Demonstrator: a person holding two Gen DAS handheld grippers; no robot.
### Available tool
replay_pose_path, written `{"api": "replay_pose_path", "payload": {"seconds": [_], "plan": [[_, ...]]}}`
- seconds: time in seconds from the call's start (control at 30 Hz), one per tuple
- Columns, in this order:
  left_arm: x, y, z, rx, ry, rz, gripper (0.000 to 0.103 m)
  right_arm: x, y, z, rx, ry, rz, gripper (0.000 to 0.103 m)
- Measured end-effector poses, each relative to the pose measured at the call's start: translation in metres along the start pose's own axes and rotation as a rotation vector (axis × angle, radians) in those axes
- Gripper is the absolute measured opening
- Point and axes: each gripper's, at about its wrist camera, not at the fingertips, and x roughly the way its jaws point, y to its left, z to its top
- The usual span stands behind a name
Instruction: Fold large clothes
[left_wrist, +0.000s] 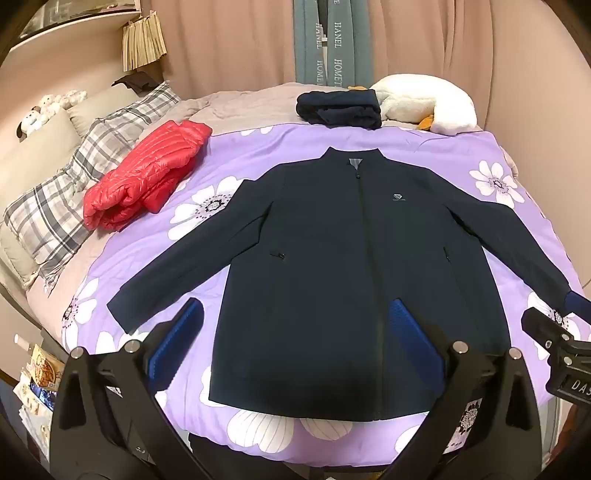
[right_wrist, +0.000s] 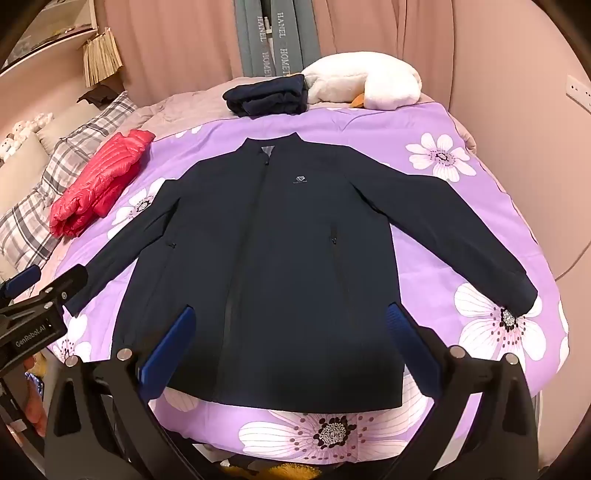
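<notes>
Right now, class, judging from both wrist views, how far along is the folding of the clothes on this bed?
Done: a red puffer jacket and a dark garment already lie folded on the bed. In hand: nothing; the left gripper and right gripper hover open above the hem. Left: the navy jacket lies flat on the purple floral quilt, zipped, sleeves spread, with no fold made.

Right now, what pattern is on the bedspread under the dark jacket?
Purple bedspread with large white flowers, clearest in the right wrist view.
</notes>
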Motion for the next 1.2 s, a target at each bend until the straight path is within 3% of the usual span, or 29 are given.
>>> {"api": "replay_pose_path", "payload": {"seconds": [0.83, 1.2], "plan": [[0.001, -0.017, -0.002, -0.004, 0.006, 0.000, 0.101, -0.001, 0.009, 0.003, -0.005, -0.002, -0.003, 0.102], [0.005, -0.008, -0.005, 0.000, 0.006, -0.006, 0.101, -0.001, 0.012, 0.003, -0.009, -0.001, 0.000, 0.102]]}}
